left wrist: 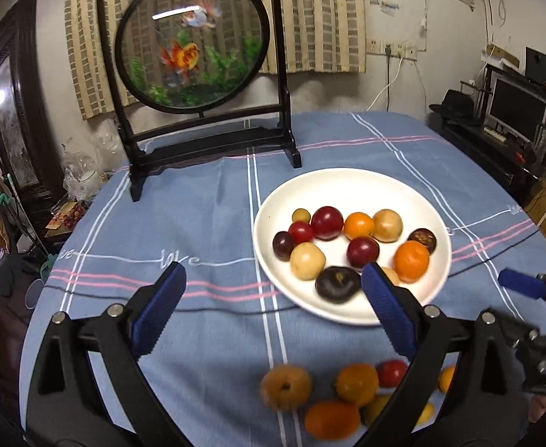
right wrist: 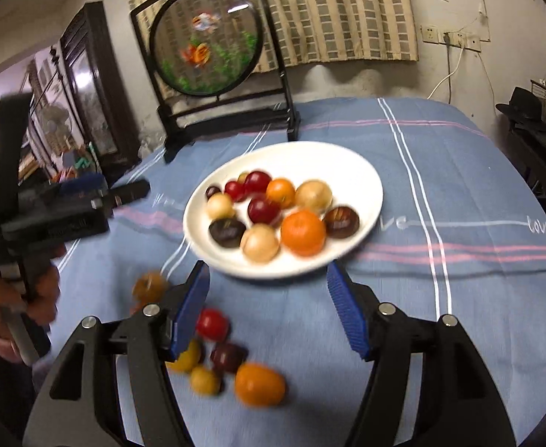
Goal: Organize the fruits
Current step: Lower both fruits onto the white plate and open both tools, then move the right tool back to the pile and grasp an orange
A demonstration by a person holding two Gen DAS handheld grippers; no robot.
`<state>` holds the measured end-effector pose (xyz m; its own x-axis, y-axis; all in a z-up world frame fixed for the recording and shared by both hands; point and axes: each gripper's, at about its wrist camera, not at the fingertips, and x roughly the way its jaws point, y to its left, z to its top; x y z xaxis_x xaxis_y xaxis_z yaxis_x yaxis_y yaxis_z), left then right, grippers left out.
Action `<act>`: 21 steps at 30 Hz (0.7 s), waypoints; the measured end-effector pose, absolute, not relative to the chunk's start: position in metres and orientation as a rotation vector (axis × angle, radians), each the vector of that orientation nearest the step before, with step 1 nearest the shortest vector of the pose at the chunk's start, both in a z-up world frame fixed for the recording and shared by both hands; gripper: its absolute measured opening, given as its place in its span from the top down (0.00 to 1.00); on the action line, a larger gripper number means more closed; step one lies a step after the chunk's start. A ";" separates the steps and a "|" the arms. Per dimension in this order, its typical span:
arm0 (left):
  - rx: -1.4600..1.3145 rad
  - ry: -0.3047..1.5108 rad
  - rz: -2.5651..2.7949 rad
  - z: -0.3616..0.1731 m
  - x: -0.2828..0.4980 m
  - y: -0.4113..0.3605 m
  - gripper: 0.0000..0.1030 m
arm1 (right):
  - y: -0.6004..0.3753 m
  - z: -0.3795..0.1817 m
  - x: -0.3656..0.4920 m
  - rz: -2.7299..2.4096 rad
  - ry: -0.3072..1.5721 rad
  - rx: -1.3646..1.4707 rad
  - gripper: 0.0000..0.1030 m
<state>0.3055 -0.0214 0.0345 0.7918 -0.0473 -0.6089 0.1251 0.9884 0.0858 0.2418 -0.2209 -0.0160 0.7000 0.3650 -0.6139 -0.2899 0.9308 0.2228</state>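
Hovering both grippers wide open and empty, I had my right gripper (right wrist: 267,283) nearest the loose fruits (right wrist: 228,357) at the table's near edge, just below-left of it, plate (right wrist: 362,171) farther back.

The loose fruits (left wrist: 347,395) lying on the near part of the table (left wrist: 205,223) are smeared with blur, so which are oranges and which plums is hard to say. In the left wrist view the left gripper (left wrist: 273,279) covers several of them: one yellow fruit (left wrist: 423,413) shows only as a sliver, and its right finger (left wrist: 384,301) hides most of a pale fruit (left wrist: 391,275) on the white plate (left wrist: 310,190). In the right wrist view the right gripper (right wrist: 269,279) has its left finger (right wrist: 191,309) over part of a yellow fruit (right wrist: 189,357). The goldfish screen (left wrist: 194,41) is cut off at the top edge.
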 end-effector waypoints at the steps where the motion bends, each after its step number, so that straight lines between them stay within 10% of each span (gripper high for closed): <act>1: 0.122 0.643 -0.089 0.037 0.298 -0.020 0.05 | -0.220 -0.016 0.235 0.369 0.709 0.102 0.36; 21: 0.065 0.639 -0.090 0.039 0.241 0.000 0.04 | -0.198 -0.062 0.187 0.386 0.833 -0.020 0.35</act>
